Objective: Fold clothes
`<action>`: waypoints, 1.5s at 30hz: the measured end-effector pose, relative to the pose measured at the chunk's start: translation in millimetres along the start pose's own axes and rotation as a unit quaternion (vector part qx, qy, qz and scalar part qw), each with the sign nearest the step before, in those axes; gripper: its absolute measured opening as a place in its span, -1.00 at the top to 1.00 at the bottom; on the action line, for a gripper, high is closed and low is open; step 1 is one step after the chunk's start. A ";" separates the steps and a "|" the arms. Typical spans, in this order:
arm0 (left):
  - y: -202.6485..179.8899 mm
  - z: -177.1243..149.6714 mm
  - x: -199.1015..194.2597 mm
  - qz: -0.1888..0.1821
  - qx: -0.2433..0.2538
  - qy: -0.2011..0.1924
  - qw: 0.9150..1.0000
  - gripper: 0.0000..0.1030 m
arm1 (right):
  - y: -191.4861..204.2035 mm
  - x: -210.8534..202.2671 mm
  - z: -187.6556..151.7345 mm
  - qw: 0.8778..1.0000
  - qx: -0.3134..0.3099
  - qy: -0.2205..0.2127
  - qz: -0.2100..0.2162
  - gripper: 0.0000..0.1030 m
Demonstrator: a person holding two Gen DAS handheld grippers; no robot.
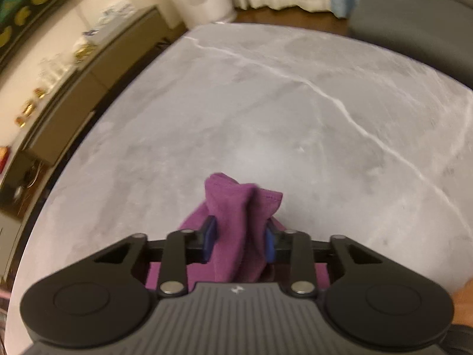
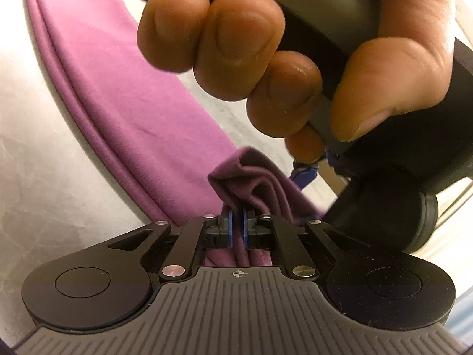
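You've got soft matt purple cloth (image 1: 236, 222), fuzzy nap; tabletop (image 1: 266, 103) = smooth grey marble-look w/ white veins; gripper (image 2: 236, 222) matt black plastic.

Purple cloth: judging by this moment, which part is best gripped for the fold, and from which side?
Grip the bunched corner of the purple cloth, coming from above along the table. There the layers stand up in a ridge. Both the left gripper and right gripper pinch such ridges.
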State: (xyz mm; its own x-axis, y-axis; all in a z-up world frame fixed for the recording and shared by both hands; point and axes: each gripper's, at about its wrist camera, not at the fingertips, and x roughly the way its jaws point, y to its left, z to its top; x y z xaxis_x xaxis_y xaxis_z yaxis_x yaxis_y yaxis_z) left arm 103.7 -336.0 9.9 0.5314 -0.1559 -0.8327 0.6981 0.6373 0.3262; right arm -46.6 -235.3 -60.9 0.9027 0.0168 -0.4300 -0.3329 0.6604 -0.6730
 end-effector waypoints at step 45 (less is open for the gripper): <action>96.1 -92.3 3.7 -0.030 -0.303 -0.029 0.952 0.49 | -117.2 29.3 -45.7 0.853 0.474 0.079 0.204 0.53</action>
State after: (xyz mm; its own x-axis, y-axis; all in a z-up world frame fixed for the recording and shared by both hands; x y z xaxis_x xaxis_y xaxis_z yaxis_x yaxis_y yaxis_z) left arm 128.5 -205.7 -3.1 0.5370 -0.2371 -0.8096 0.3335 0.9412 -0.0544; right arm 6.4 -346.5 -22.1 0.6923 0.3382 -0.6375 -0.1723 0.9353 0.3092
